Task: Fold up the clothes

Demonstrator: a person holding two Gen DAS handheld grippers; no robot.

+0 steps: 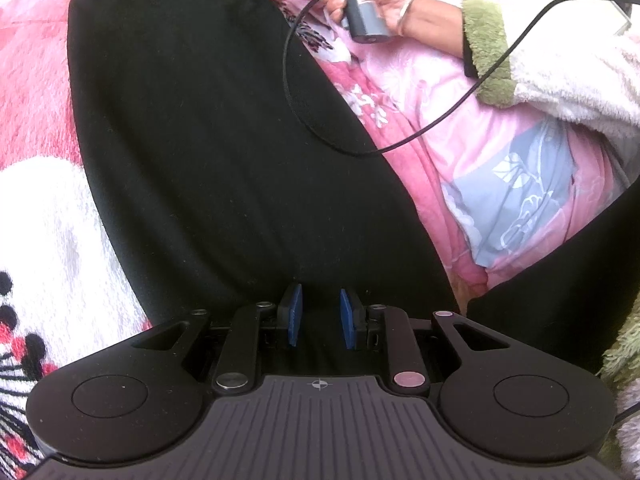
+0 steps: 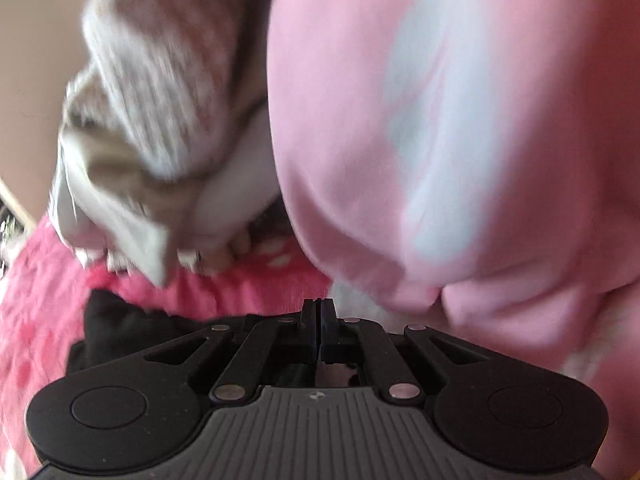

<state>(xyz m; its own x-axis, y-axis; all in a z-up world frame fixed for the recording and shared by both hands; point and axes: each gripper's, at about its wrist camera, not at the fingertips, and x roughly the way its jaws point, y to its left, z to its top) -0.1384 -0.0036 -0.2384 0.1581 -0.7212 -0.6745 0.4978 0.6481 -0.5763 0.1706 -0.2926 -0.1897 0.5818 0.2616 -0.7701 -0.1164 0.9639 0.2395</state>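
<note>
One black garment (image 1: 224,152) fills the left wrist view, spread over a pink blanket (image 1: 36,92); the left gripper (image 1: 319,316) has its blue pads slightly apart on it, pinch unclear. A hand (image 1: 372,0) grips one grey handle (image 1: 366,12). Right wrist view, blurred: right gripper (image 2: 319,320) pressed together, by a pink cloth (image 2: 440,140) and one beige knit (image 2: 160,80).
</note>
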